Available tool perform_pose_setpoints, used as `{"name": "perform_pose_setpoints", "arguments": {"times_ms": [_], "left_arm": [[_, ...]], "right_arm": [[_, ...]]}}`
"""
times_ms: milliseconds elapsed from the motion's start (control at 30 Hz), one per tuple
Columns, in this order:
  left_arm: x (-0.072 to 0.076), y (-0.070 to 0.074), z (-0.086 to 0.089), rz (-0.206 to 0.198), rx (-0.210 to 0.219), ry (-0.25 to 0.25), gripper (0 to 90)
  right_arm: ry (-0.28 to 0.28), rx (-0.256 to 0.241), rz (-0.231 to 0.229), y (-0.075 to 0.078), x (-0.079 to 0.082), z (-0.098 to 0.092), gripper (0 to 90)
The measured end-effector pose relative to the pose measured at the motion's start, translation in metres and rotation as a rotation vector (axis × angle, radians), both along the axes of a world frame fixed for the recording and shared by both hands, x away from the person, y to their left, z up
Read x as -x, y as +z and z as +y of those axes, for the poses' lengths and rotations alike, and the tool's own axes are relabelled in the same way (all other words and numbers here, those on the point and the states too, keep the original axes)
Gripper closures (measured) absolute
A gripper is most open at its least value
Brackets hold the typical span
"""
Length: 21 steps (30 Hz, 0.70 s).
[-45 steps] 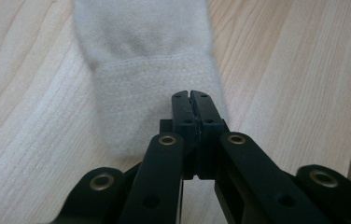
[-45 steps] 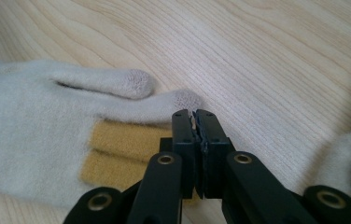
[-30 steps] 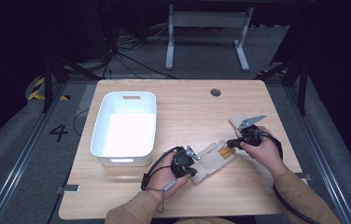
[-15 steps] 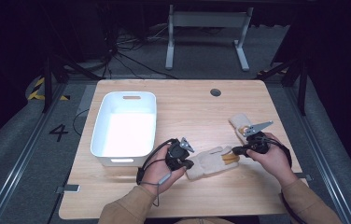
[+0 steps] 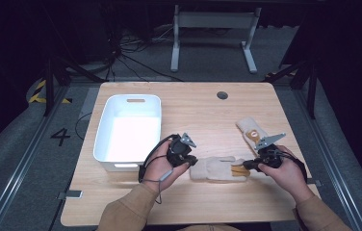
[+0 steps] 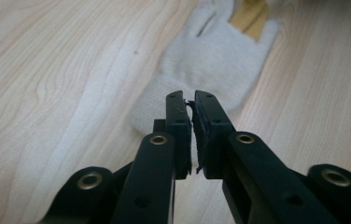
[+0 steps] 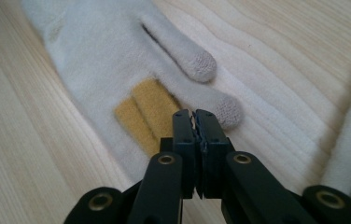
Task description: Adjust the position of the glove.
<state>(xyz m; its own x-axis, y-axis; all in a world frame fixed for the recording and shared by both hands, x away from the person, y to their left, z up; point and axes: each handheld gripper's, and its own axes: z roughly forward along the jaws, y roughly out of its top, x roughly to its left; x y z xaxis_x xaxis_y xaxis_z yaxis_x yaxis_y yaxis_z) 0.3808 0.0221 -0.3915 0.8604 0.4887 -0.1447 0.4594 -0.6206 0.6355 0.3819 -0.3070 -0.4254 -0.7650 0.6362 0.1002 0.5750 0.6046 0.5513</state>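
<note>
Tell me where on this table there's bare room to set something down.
Bare table lies between the white bin and the far glove, up to the round hole. The front strip, between the forearms, is bare too. It's crowded around the near glove, with the left tool and right tool at its ends.

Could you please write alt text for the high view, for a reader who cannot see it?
A person's left gripper and right gripper meet opposite ends of a cream glove lying flat on a wooden table. A white bin sits left; a second glove lies right.
</note>
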Motion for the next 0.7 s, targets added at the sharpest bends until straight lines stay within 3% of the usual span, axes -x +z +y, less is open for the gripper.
{"name": "perform_pose_setpoints", "arguments": {"times_ms": [233, 433, 700], "left_arm": [[-0.003, 0.003, 0.002, -0.006, 0.010, 0.003, 84.2], [-0.005, 0.007, 0.004, -0.012, 0.019, 0.006, 83.6], [-0.006, 0.011, 0.006, -0.019, 0.034, 0.008, 83.4]], "right_arm": [[0.003, 0.008, 0.020, -0.002, 0.006, 0.001, 87.6], [-0.018, 0.014, -0.012, 0.000, 0.007, -0.003, 81.5], [-0.048, 0.036, -0.062, 0.005, 0.010, -0.012, 89.4]]}}
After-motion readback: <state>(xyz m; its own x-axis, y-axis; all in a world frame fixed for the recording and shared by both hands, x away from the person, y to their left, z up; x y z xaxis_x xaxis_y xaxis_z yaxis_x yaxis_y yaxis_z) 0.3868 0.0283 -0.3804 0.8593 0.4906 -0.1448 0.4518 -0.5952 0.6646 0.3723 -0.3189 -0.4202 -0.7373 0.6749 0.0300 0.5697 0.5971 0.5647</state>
